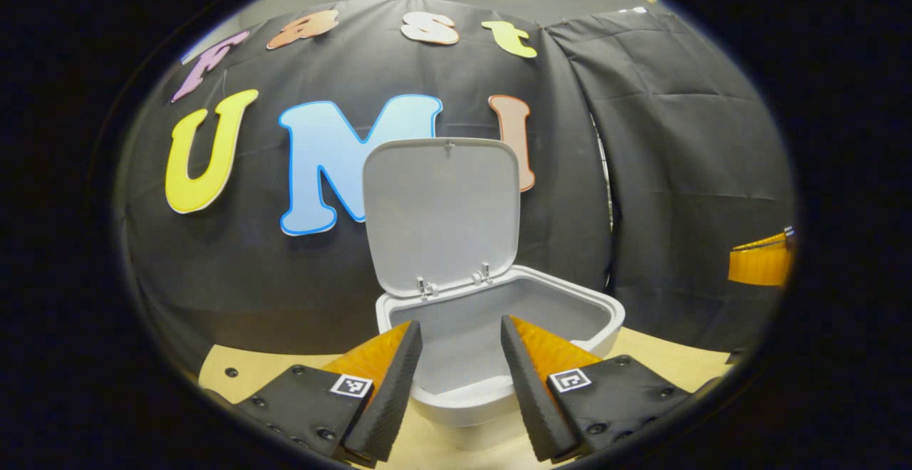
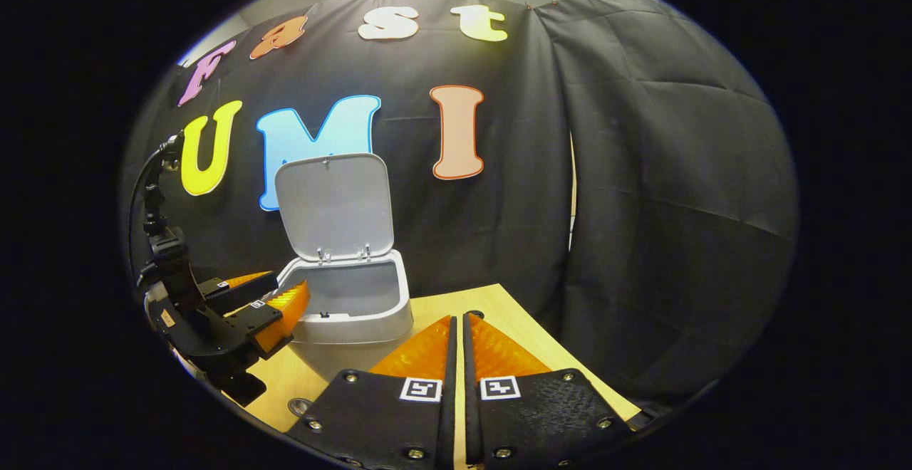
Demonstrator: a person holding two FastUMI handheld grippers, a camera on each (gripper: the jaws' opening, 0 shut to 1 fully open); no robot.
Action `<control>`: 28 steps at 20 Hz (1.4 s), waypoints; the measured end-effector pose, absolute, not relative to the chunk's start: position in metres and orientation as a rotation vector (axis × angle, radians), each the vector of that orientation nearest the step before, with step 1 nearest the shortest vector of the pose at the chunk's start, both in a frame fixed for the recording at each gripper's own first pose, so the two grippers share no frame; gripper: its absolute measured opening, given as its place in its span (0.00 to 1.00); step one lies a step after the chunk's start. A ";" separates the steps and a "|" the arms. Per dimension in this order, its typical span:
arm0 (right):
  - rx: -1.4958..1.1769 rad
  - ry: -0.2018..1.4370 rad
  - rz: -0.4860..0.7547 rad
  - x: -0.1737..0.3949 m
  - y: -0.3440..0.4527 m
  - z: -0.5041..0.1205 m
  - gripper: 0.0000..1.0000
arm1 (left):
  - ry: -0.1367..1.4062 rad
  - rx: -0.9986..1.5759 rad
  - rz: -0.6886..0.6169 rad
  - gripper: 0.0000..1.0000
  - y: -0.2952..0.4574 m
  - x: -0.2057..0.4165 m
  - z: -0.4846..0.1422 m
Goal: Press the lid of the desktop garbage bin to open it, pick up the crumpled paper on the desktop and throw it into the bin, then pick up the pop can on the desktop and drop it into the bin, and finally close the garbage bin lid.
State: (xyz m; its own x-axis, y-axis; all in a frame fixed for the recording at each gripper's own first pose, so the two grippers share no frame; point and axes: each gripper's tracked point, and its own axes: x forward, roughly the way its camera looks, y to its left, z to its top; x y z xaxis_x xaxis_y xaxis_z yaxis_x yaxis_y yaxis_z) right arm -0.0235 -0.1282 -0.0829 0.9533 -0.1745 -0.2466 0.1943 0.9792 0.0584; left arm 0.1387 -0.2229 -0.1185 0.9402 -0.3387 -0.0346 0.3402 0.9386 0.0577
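So: garbage bin (image 1: 499, 356) sits low-centre in the left gripper view, on the wooden desktop (image 1: 684, 363), right against the black cloth wall (image 1: 677, 171). Its lid (image 1: 440, 213) is up, standing near upright on the hinges (image 1: 456, 281) at the back rim, inner face toward the camera. Bin interior visible, looks bare as far as the frame shows; the near bottom is hidden behind the front rim.

Left gripper (image 1: 462, 377) is at the bottom of that view, jaws spread wide, nothing between them. Both fingers frame the bin's open mouth, tips over the front rim; can't tell whether they touch it. A small square marker tag (image 1: 351, 385) sits on each finger base. At the right edge of the frame, mid-height, a ribbed piece of the other gripper pokes in.

Right gripper view: the bin (image 2: 353, 306) is left of centre, lid (image 2: 335, 203) raised the same way, desktop (image 2: 513, 327) running from it toward bottom centre. Right gripper (image 2: 457, 331) is at bottom centre, jaws closed to a thin slit, holding nothing, hanging over bare desktop to the right of the bin, apart from it. The left gripper (image 2: 274, 299) shows at the lower left of this frame, fingers pointing at the bin's near-left side, jaws parted, a cable (image 2: 142, 185) arcing up behind it.

Paper and can: can't locate either on what desktop is visible.
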 end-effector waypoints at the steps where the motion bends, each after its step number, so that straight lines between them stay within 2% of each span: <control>1: 0.082 0.243 -0.182 -0.024 -0.126 -0.082 0.06 | 0.022 0.059 -0.343 0.75 -0.220 0.138 -0.117; 3: 0.081 0.244 -0.166 -0.023 -0.120 -0.083 0.05 | 0.017 0.050 -0.330 0.75 -0.213 0.136 -0.114; 4: 0.082 0.244 -0.153 -0.023 -0.115 -0.084 0.06 | 0.014 0.047 -0.322 0.80 -0.209 0.135 -0.112; 10: 0.074 0.285 -0.004 -0.016 -0.052 -0.106 0.06 | 0.003 0.024 -0.217 0.80 -0.145 0.123 -0.100; 11: 0.070 0.292 0.024 -0.016 -0.039 -0.109 0.06 | 0.006 0.024 -0.192 0.71 -0.130 0.119 -0.100; 12: 0.067 0.298 0.054 -0.015 -0.027 -0.114 0.06 | 0.008 0.023 -0.173 0.80 -0.118 0.116 -0.100; 13: 0.064 0.305 0.081 -0.014 -0.015 -0.117 0.06 | 0.008 0.022 -0.148 0.75 -0.105 0.113 -0.099; 14: 0.060 0.312 0.108 -0.013 -0.004 -0.121 0.06 | 0.008 0.022 -0.125 0.80 -0.091 0.109 -0.098; 19: 0.035 0.361 0.227 -0.012 0.045 -0.147 0.06 | 0.008 0.019 -0.020 0.80 -0.030 0.087 -0.095; 20: 0.032 0.373 0.248 -0.015 0.053 -0.153 0.05 | 0.012 0.017 -0.002 0.75 -0.021 0.082 -0.095; 21: 0.030 0.383 0.269 -0.015 0.061 -0.156 0.05 | 0.013 0.014 0.017 0.80 -0.009 0.078 -0.096; 23: 0.022 0.415 0.311 -0.018 0.077 -0.169 0.06 | 0.016 0.008 0.045 0.80 0.007 0.071 -0.096; 24: 0.015 0.428 0.324 -0.017 0.081 -0.174 0.07 | 0.017 0.006 0.059 0.71 0.015 0.068 -0.096; 25: 0.009 0.442 0.343 -0.017 0.088 -0.180 0.14 | 0.018 0.005 0.069 0.80 0.021 0.065 -0.095; 27: -0.003 0.468 0.365 -0.017 0.097 -0.193 0.35 | 0.020 0.000 0.085 0.80 0.031 0.061 -0.096; 28: -0.005 0.475 0.375 -0.019 0.100 -0.197 0.43 | 0.021 -0.004 0.092 0.75 0.034 0.059 -0.095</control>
